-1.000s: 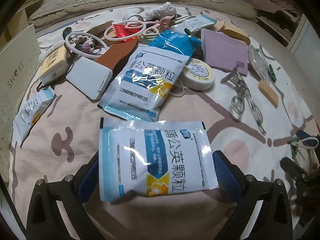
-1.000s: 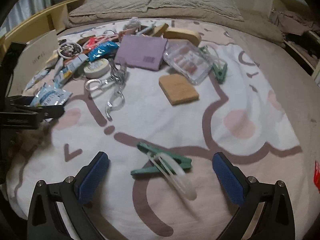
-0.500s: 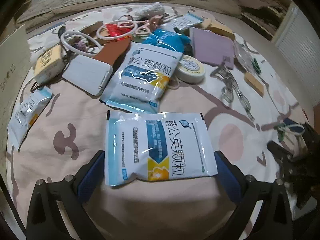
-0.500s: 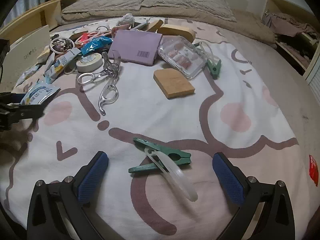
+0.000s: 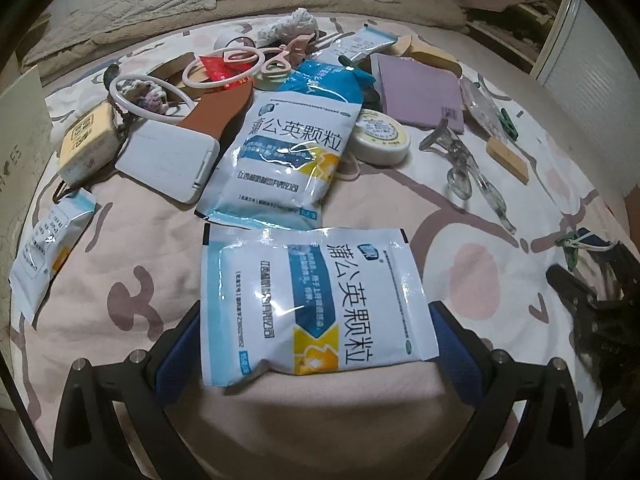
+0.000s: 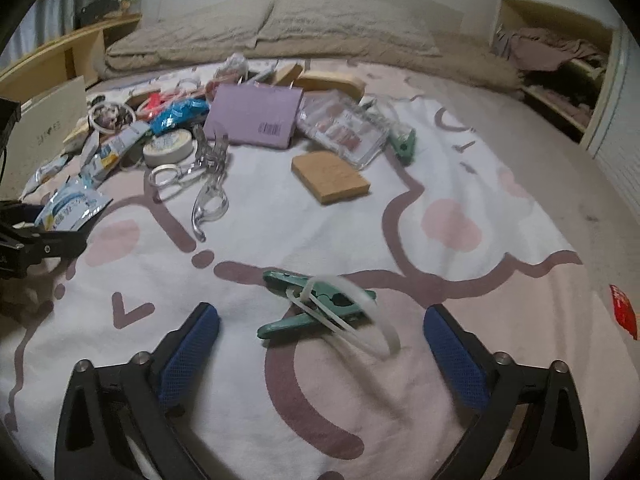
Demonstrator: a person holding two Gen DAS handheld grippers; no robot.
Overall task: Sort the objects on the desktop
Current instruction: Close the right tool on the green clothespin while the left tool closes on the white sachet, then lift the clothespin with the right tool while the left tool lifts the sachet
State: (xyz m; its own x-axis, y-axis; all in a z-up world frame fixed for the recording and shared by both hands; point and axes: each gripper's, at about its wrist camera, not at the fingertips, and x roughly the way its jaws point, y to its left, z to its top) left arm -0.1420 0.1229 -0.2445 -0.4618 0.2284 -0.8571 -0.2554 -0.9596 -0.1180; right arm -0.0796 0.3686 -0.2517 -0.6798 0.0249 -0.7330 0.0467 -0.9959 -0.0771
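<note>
Lying flat on the patterned bed cover (image 5: 120, 248), a blue-and-white granule sachet (image 5: 312, 304) is being held across its width by the left gripper (image 5: 316, 344), whose blue pads (image 5: 456, 356) are pressing on its two side edges. A second sachet (image 5: 288, 152) of the same kind is resting just beyond it, partly overlapped at its top by a crumpled blue packet (image 5: 324, 80). Beside that second sachet a white flip case (image 5: 168, 160) is lying on the left and a roll of white tape (image 5: 380, 138) on the right. Farther out, a yellow box (image 5: 86, 144), a small sachet (image 5: 48, 248) at the left edge, pink scissors (image 5: 256, 60), a purple booklet (image 5: 420, 96), a clear eyelash curler (image 5: 464, 164) and a small wooden block (image 5: 508, 156) are being shown scattered over the cover.

In the right wrist view, the right gripper (image 6: 320, 356) is being closed, its jaws standing wide apart with nothing pressed between the pads. A green clothespin (image 6: 316, 304), threaded with a pale looped strap (image 6: 360, 320), is lying on the cover between and just ahead of the fingers, untouched by either pad. Well beyond it a clear plastic case (image 6: 344, 132) is sitting next to the booklet, with another green clip (image 6: 404, 144) touching its right side.
</note>
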